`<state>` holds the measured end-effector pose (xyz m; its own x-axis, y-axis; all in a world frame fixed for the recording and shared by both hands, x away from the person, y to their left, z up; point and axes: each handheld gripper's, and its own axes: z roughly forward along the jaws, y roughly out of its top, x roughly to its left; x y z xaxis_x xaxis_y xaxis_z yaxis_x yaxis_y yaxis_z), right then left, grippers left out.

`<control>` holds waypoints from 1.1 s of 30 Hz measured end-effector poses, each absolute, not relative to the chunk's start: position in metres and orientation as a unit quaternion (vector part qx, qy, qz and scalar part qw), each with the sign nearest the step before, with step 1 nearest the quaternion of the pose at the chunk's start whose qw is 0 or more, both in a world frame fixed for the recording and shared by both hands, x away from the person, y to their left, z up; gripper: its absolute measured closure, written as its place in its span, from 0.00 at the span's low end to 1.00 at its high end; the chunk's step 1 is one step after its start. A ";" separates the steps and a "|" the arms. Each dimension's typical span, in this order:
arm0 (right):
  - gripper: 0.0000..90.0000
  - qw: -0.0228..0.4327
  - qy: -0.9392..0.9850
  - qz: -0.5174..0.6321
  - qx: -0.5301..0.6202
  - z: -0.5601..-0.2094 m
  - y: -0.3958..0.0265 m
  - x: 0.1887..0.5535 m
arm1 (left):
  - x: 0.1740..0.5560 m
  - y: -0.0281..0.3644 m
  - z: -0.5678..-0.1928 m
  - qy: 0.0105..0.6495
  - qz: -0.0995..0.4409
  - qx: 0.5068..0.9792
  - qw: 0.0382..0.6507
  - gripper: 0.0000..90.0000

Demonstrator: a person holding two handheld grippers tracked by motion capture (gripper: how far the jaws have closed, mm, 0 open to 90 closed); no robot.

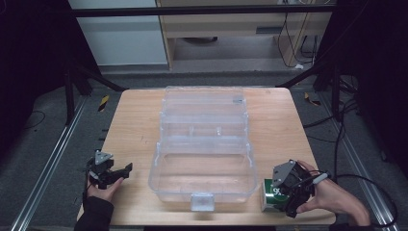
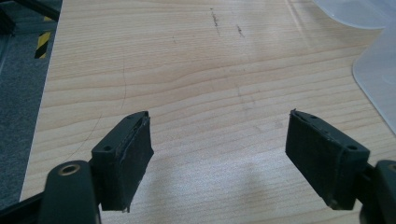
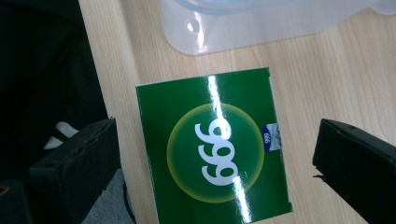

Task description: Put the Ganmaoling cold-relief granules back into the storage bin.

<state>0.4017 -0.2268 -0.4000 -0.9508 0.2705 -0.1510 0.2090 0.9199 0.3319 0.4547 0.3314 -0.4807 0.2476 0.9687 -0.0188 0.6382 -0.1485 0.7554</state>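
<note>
The green box (image 3: 212, 147) lay on the table (image 1: 134, 125) at 5 o'clock of the open clear case (image 1: 204, 159). The right gripper (image 3: 215, 154) hovered above, jaws wide astride it, seemingly ready to grasp. The left gripper (image 2: 219, 158) idled at 8 o'clock, jaws wide and empty.

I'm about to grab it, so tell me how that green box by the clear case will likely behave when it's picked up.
The green box looks like thin glossy card, so probably light and a bit slippery; glare streaks cross its face. It lies flat, so it shouldn't roll or tip. The right hand-held gripper stands open around it; a hard squeeze might dent it.
</note>
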 end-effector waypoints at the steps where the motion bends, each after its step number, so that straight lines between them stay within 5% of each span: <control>1: 0.02 0.094 0.976 0.155 0.125 -0.403 -0.226 0.402 | 0.455 0.332 -0.481 0.561 0.248 0.716 0.333 0.25; 33: 0.08 0.055 0.987 0.106 0.110 -0.442 -0.224 0.417 | 0.455 0.332 -0.481 0.561 0.248 0.716 0.332 0.25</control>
